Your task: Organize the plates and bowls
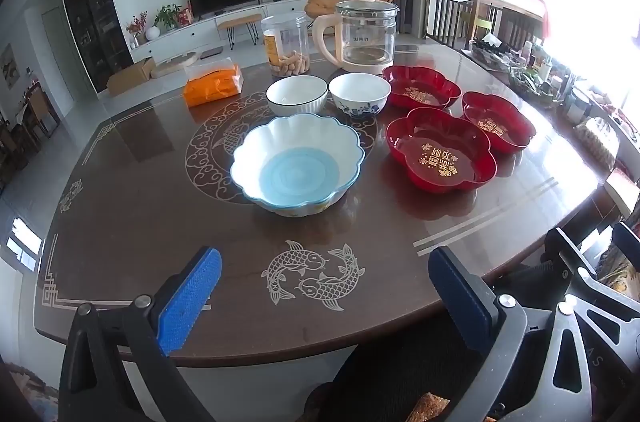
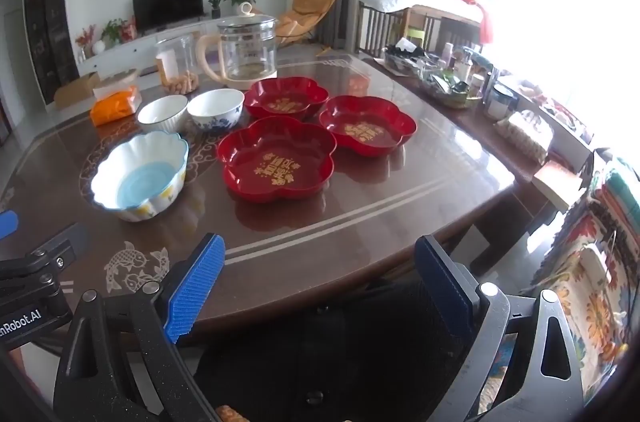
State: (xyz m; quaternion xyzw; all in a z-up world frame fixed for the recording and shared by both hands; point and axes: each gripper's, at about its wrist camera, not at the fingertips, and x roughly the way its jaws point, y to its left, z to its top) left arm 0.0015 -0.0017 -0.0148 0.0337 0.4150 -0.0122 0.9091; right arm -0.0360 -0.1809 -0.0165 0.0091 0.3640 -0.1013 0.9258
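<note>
Left gripper: the left gripper [image 1: 324, 296] hangs over the near edge of the table, its two blue-padded jaws spread wide with nothing between them.
Right gripper: the right gripper [image 2: 320, 288] sits at the near edge too, jaws spread apart and empty; part of the left gripper shows at the left margin of the right wrist view.
Table: one dark brown glossy table [image 1: 140, 222] with pale line patterns and a pair of fish drawn near the front.
Bowls, count three: one large white scalloped bowl with a pale blue inside [image 1: 297, 164] stands nearest the grippers; behind it, side by side and almost touching, one white ribbed bowl with a dark rim [image 1: 297, 97] on the left and one white bowl with blue flower painting [image 1: 359, 94] on the right.
Plates, count three: three red flower-shaped plastic plates with gold lettering, grouped right of the bowls: the near plate [image 1: 440, 154], the far right plate [image 1: 498, 122], and the back plate [image 1: 420, 91]. All lie separately, none stacked.
Other things behind the bowls: one glass kettle with a cream handle [image 1: 362, 36], one clear plastic jar holding brownish snacks [image 1: 286, 44], one orange packet [image 1: 214, 84].
Right side of table: a tray of small bottles and clutter [image 2: 444, 78], too jumbled to count.
</note>
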